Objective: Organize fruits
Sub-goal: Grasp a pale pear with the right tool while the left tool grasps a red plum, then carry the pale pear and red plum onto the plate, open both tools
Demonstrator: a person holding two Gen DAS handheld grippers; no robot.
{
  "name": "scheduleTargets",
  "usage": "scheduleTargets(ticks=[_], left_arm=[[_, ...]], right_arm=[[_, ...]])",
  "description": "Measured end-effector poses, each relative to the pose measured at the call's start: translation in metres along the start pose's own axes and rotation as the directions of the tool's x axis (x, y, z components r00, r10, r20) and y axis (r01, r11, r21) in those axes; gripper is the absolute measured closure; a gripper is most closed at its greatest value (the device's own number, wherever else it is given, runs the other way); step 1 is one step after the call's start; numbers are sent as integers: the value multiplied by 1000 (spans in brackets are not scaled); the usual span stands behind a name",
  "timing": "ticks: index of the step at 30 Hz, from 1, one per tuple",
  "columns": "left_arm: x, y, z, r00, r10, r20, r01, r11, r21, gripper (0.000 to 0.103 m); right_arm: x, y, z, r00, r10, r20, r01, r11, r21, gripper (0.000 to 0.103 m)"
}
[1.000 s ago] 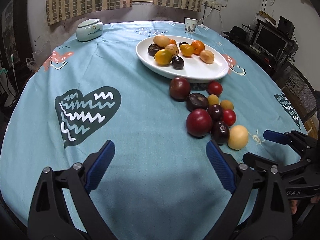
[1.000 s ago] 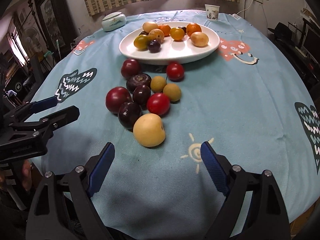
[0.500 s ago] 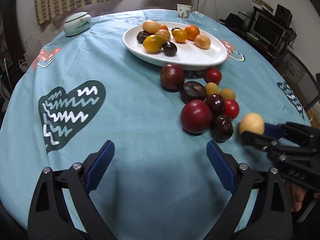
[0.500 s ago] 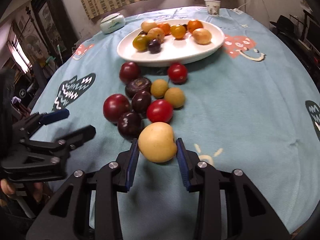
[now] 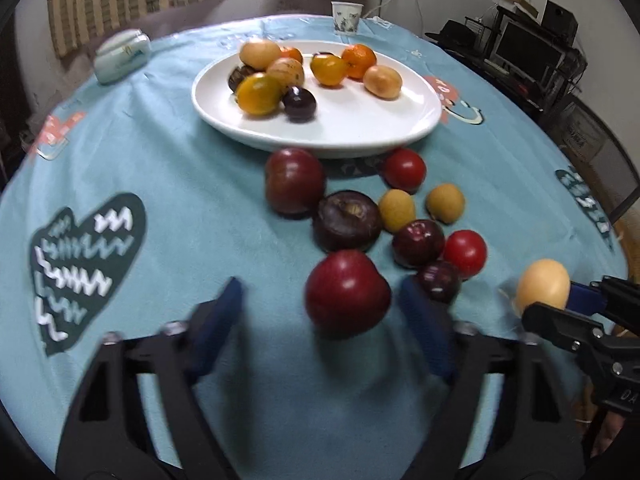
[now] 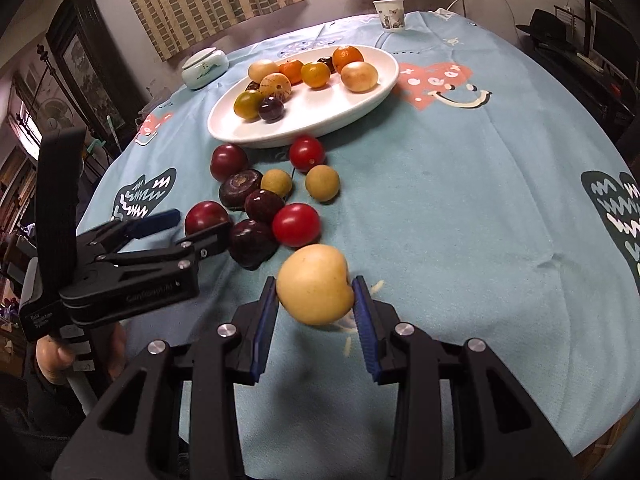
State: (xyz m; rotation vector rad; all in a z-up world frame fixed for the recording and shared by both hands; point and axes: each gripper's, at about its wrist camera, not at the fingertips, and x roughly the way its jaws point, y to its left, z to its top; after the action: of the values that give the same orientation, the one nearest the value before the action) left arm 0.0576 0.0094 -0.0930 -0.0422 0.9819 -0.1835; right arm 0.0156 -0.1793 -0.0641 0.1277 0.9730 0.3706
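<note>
The right gripper [image 6: 316, 330] has its jaws clamped on a pale yellow fruit [image 6: 314, 290], one blue pad pressed against each flank, and the fruit hangs clear of the blue cloth on the surface [image 6: 460, 240]. From the left wrist view the same yellow fruit [image 5: 543, 285] sits at the tip of the right gripper [image 5: 560, 308], off to the right of the loose pile.

The left gripper [image 5: 320, 328] has its jaws spread wide, with a large red plum [image 5: 347, 292] lying on the cloth between the blurred blue pads, nearer the right-hand pad; no pad clearly touches it. In the right wrist view the left gripper [image 6: 192, 228] reaches in from the left, and the red plum [image 6: 206, 218] shows between its two fingers.

Just beyond lie the loose fruits, close-packed on the cloth: a dark plum [image 6: 252, 242], a red tomato [image 6: 297, 225], another dark plum [image 6: 264, 205], a dark purple mangosteen-like fruit [image 6: 240, 188] and two small tan fruits [image 6: 276, 182] [image 6: 322, 182]. Farther on, a dark red plum [image 6: 229, 161] and a second red tomato [image 6: 306, 153] rest just beside the near rim of the white plate [image 6: 340, 104].

The plate carries the sorted fruit, bunched toward its far left: a yellow-green citrus [image 6: 248, 104], a small dark plum [image 6: 271, 109], oranges [image 6: 348, 56] and several pale tan fruits.

Behind the plate stand a pale lidded jar [image 6: 205, 68] at left and a paper cup [image 6: 390, 15] near the far edge.
</note>
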Motion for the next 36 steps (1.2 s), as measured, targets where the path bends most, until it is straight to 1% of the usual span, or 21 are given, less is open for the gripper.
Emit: scheduleTargets(ticks=[3,4,5,8,13,24,28,31,33,36], left_arm=[[-3,-5,-7,1000,7,18,-7,1000,24,53],[-5,-6,-8,1000,2,18,-2,1000,27,60],[-7,-6,-10,1000,-16,20,15,1000,22,63],[-13,-4,-12,999,-39,18,39,999,-6,63],[-34,-3,-15,997,-50,56,50,999,-9,63],[-58,-6,-12,994,-61,89,60,998,15,63],[-63,-1,-2,993,-43,106,42,999,18,63],[-62,6,12,994,-20,108,18,1000,18,63],[-62,11,28,993,-8,118,7,1000,16,63],[-61,17,61,989,32,147,-36,999,27,63]], right_arm=[[-2,-2,1,1000,-2,5,2,1000,11,65],[-2,-2,1,1000,-2,7,1,1000,11,65],[-2,-2,1,1000,-1,7,1,1000,11,65],[-2,-1,1,1000,3,0,-3,1000,7,65],[-2,3,0,1000,5,1,-5,1000,-5,65],[0,8,1,1000,7,0,-7,1000,-15,65],[-2,12,3,1000,12,8,-11,999,-31,65],[-2,18,14,999,35,9,-35,998,-52,65],[-1,24,26,999,48,10,-47,996,-77,65],[0,34,51,999,43,33,-39,992,-124,65]])
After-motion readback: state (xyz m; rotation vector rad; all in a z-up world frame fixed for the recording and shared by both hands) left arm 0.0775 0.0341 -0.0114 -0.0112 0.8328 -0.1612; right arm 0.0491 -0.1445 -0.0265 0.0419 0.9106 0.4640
